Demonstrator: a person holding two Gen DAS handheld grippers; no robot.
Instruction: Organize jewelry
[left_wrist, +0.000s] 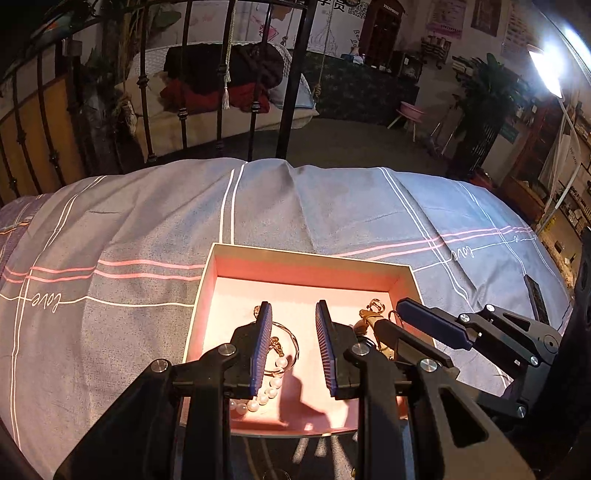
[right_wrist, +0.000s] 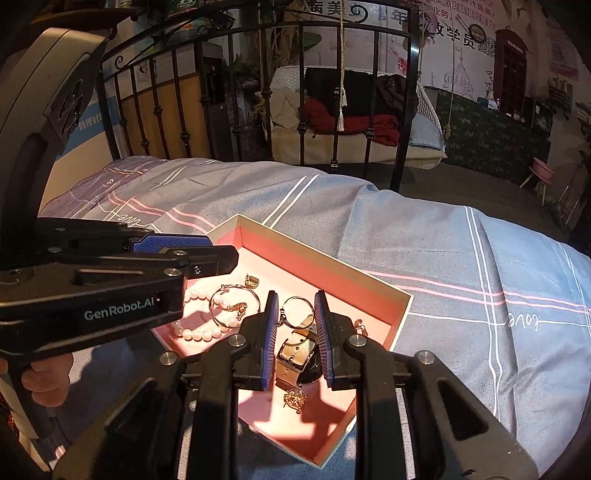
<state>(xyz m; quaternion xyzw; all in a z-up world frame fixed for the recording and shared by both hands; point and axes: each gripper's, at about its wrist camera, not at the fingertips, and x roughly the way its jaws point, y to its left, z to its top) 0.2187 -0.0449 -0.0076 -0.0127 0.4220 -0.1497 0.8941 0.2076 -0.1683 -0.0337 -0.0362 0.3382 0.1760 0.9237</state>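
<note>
An open pink-lined box (left_wrist: 306, 254) (right_wrist: 325, 256) lies on the bed. Inside are a pearl bracelet (left_wrist: 266, 395) (right_wrist: 199, 332), a thin gold bangle (left_wrist: 288, 339) (right_wrist: 229, 302), a watch with a tan strap (right_wrist: 295, 350) (left_wrist: 369, 321), a hoop ring (right_wrist: 297, 312) and small gold earrings (right_wrist: 295, 398). My left gripper (left_wrist: 293, 306) (right_wrist: 225, 249) hovers over the box's pearl side, jaws narrowly apart and empty. My right gripper (right_wrist: 295, 295) (left_wrist: 391, 314) hangs above the watch, jaws a little apart, gripping nothing.
The box rests on a grey-blue bedcover (left_wrist: 147, 221) with white and pink stripes. A black iron bed frame (left_wrist: 255, 110) stands at the far edge. A hand (right_wrist: 48, 376) holds the left gripper's handle. Beyond lie a cushioned swing seat and a dim room.
</note>
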